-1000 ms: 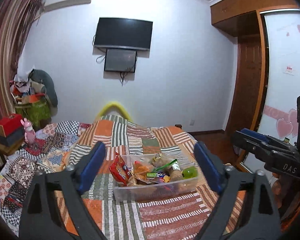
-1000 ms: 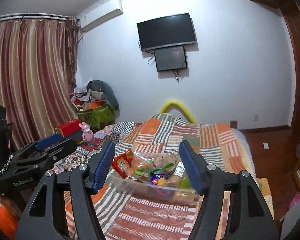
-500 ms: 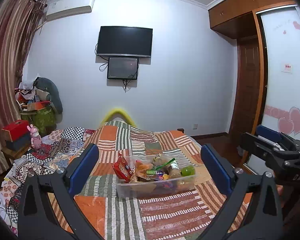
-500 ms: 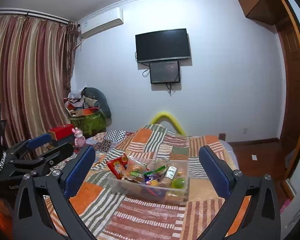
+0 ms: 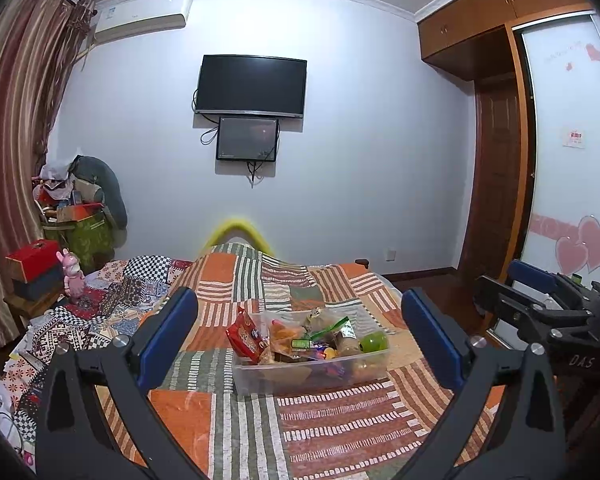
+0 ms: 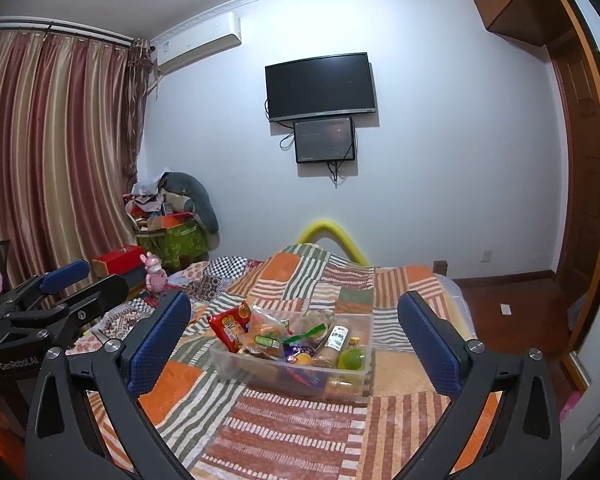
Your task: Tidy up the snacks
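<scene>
A clear plastic bin [image 5: 284,376] full of snacks sits on a patchwork quilt [image 5: 228,420] on the bed. It holds a red snack bag [image 5: 244,338], a green round item [image 5: 374,342], a bottle [image 6: 336,340] and several packets. It also shows in the right wrist view [image 6: 236,364]. My left gripper [image 5: 298,336] is open and empty, held above the quilt short of the bin. My right gripper [image 6: 294,336] is open and empty, likewise short of the bin. Each gripper shows at the edge of the other's view.
A cluttered pile with a green box [image 5: 88,236] and a red box [image 5: 32,256] stands at the left by the curtains. A pink toy [image 5: 73,276] sits by the bed edge. A TV [image 5: 250,84] hangs on the far wall. A wardrobe [image 5: 500,160] is at the right.
Both grippers have opened wider and both have drawn back and tilted up, so the bin looks smaller and more of the wall shows.
</scene>
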